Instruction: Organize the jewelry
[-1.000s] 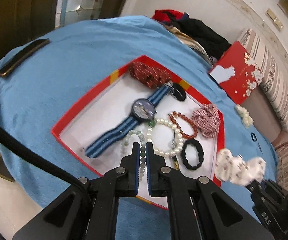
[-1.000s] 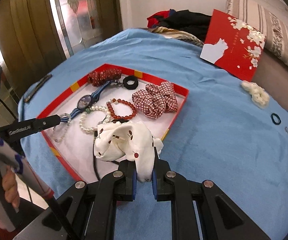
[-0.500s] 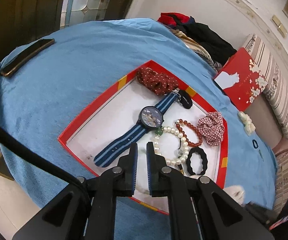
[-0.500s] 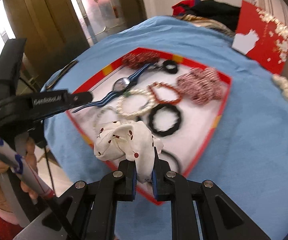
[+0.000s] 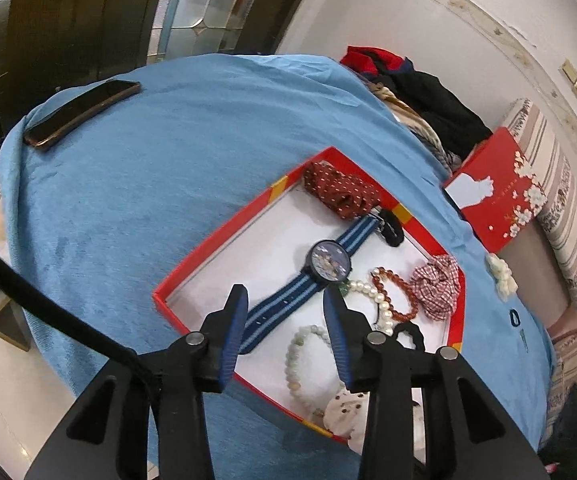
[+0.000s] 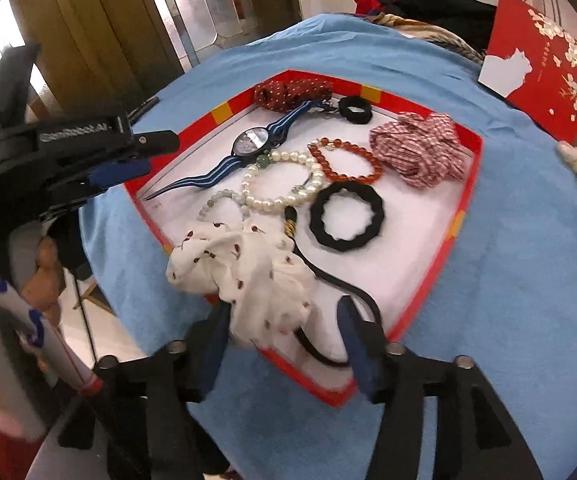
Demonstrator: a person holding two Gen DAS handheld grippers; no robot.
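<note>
Now both open: right gripper jaws astride white spotted scrunchie, unclamped; left gripper empty over watch; soft, light, springy — pinch bunched fabric mid-fold.

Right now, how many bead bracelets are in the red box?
3. The pearl bracelet lies mid-tray, the amber-red bead bracelet right of it beside the checked scrunchie, and the pale green bead bracelet is half covered by the white scrunchie. More could hide underneath.
</note>
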